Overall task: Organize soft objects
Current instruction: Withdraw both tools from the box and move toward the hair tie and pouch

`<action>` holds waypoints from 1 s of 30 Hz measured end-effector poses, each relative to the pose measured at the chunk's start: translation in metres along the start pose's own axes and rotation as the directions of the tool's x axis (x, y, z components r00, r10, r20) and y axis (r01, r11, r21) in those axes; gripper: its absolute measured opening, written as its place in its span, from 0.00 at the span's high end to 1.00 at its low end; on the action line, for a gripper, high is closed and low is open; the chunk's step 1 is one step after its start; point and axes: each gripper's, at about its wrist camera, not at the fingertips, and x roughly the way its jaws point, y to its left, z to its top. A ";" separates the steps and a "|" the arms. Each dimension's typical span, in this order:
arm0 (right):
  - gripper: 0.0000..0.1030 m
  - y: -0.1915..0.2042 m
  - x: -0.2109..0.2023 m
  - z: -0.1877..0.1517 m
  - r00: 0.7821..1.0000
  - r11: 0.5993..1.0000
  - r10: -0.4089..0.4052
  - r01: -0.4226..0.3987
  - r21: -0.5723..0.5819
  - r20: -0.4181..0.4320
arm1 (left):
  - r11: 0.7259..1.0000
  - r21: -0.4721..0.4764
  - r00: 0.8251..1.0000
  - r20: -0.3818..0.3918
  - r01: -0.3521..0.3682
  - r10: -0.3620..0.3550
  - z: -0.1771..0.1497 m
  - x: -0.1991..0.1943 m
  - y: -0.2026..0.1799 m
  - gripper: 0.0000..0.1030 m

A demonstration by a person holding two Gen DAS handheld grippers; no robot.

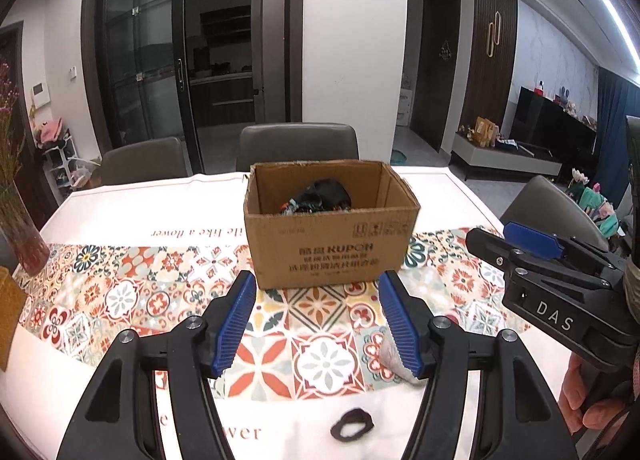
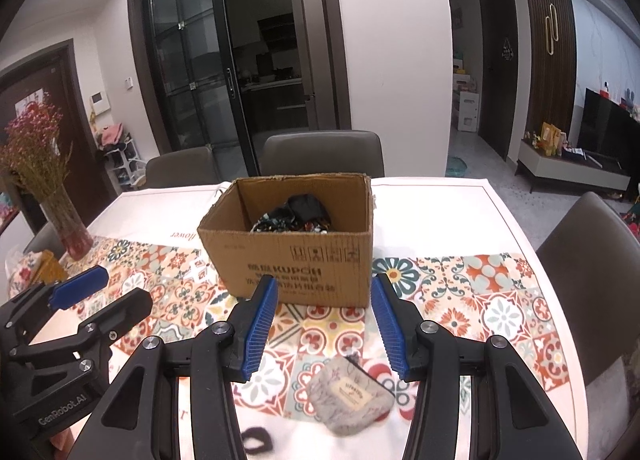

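An open cardboard box point(image 1: 328, 248) stands mid-table with dark soft items point(image 1: 320, 198) inside; it also shows in the right wrist view point(image 2: 296, 264). A grey fabric pouch point(image 2: 350, 400) lies on the tablecloth below my right gripper point(image 2: 324, 324), which is open and empty above it. A corner of the pouch point(image 1: 394, 356) shows behind my left gripper's right finger. A black hair tie point(image 1: 352, 425) lies near the front edge, below my open, empty left gripper point(image 1: 318, 324); it shows in the right wrist view too point(image 2: 256, 445). The right gripper point(image 1: 536, 256) appears at the left view's right side.
A patterned tablecloth point(image 1: 120, 300) covers the table. A vase of dried flowers point(image 2: 60, 212) stands at the far left. Grey chairs point(image 1: 298, 144) stand behind the table and one point(image 2: 592, 272) at the right. A yellow object point(image 1: 10, 312) sits at the left edge.
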 end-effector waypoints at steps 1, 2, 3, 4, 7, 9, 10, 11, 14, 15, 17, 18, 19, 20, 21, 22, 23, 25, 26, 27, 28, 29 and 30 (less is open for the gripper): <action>0.52 -0.001 -0.003 -0.004 1.000 1.000 -0.004 0.004 0.001 0.000 | 1.000 0.001 1.000 -0.003 0.000 0.000 -0.004 -0.002 -0.002 0.39; 0.52 -0.004 -0.004 -0.005 1.000 1.000 -0.004 0.004 0.002 -0.002 | 1.000 0.002 1.000 -0.006 0.000 0.000 -0.006 -0.003 -0.002 0.39; 0.52 -0.005 -0.006 -0.009 1.000 1.000 -0.002 0.002 0.003 -0.005 | 1.000 0.003 1.000 -0.009 0.001 -0.001 -0.010 -0.005 -0.004 0.39; 0.52 -0.006 -0.008 -0.013 1.000 1.000 -0.004 0.004 0.003 -0.010 | 1.000 0.007 1.000 -0.012 0.003 -0.003 -0.014 -0.006 -0.005 0.39; 0.52 -0.007 -0.013 -0.025 1.000 1.000 -0.006 0.006 0.002 -0.015 | 1.000 0.010 1.000 -0.020 0.005 -0.004 -0.024 -0.010 -0.009 0.39; 0.52 -0.007 -0.015 -0.034 1.000 1.000 -0.008 0.008 0.002 -0.020 | 1.000 0.014 0.999 -0.032 0.008 -0.007 -0.032 -0.011 -0.011 0.39; 0.52 -0.006 -0.015 -0.037 1.000 1.000 -0.009 0.009 0.000 -0.022 | 1.000 0.015 0.999 -0.034 0.008 -0.008 -0.034 -0.012 -0.012 0.39; 0.52 -0.006 -0.016 -0.041 1.000 1.000 -0.011 0.011 -0.004 -0.025 | 1.000 0.016 0.999 -0.041 0.010 -0.009 -0.038 -0.012 -0.013 0.38; 0.52 -0.006 -0.015 -0.050 0.999 1.000 -0.008 0.008 -0.006 -0.038 | 1.000 0.022 0.998 -0.056 0.013 -0.012 -0.050 -0.012 -0.015 0.38; 0.52 -0.007 -0.015 -0.054 0.999 1.000 -0.006 0.005 -0.008 -0.042 | 1.000 0.025 0.998 -0.062 0.016 -0.015 -0.053 -0.012 -0.015 0.38; 0.52 -0.007 -0.015 -0.061 0.999 1.000 -0.011 0.010 -0.013 -0.048 | 0.999 0.030 0.997 -0.075 0.013 -0.011 -0.061 -0.011 -0.017 0.37; 0.52 -0.007 -0.015 -0.064 0.999 1.000 -0.008 0.007 -0.017 -0.053 | 0.999 0.034 0.997 -0.081 0.015 -0.012 -0.064 -0.010 -0.018 0.36; 0.52 -0.007 -0.014 -0.066 0.998 1.000 -0.006 0.005 -0.018 -0.055 | 0.999 0.037 0.996 -0.085 0.016 -0.012 -0.066 -0.010 -0.019 0.36; 0.52 -0.008 -0.013 -0.070 0.998 1.000 -0.005 0.003 -0.018 -0.059 | 0.999 0.040 0.996 -0.092 0.015 -0.012 -0.069 -0.009 -0.020 0.35; 0.52 -0.008 -0.012 -0.073 0.998 1.000 0.002 -0.003 -0.022 -0.067 | 0.999 0.039 0.995 -0.097 0.014 -0.010 -0.073 -0.009 -0.021 0.35; 0.52 -0.008 -0.011 -0.074 0.997 1.000 0.005 -0.007 -0.024 -0.071 | 0.999 0.038 0.995 -0.102 0.012 -0.009 -0.076 -0.008 -0.022 0.35; 0.52 -0.008 -0.009 -0.077 0.997 1.000 0.008 -0.010 -0.027 -0.078 | 0.999 0.042 0.994 -0.110 0.010 -0.005 -0.079 -0.007 -0.023 0.35; 0.52 -0.008 -0.006 -0.081 0.996 0.999 0.014 -0.018 -0.038 -0.091 | 0.999 0.046 0.993 -0.121 0.003 0.002 -0.084 -0.005 -0.025 0.35; 0.52 -0.009 -0.004 -0.084 0.995 0.999 0.022 -0.026 -0.042 -0.097 | 0.999 0.046 0.992 -0.126 -0.001 0.007 -0.086 -0.004 -0.025 0.34; 0.52 -0.009 -0.003 -0.086 0.994 0.999 0.027 -0.032 -0.043 -0.103 | 0.999 0.045 0.992 -0.130 -0.002 0.008 -0.089 -0.004 -0.026 0.34; 0.52 -0.009 -0.001 -0.088 0.994 0.998 0.033 -0.038 -0.047 -0.109 | 0.999 0.045 0.991 -0.133 -0.001 0.007 -0.091 -0.003 -0.027 0.34; 0.52 -0.010 0.000 -0.090 0.993 0.998 0.040 -0.046 -0.050 -0.112 | 0.999 0.044 0.990 -0.141 -0.001 0.007 -0.094 -0.002 -0.028 0.34; 0.52 -0.011 0.002 -0.092 0.992 0.997 0.045 -0.051 -0.054 -0.115 | 0.999 0.043 0.989 -0.145 -0.001 0.007 -0.097 -0.001 -0.029 0.33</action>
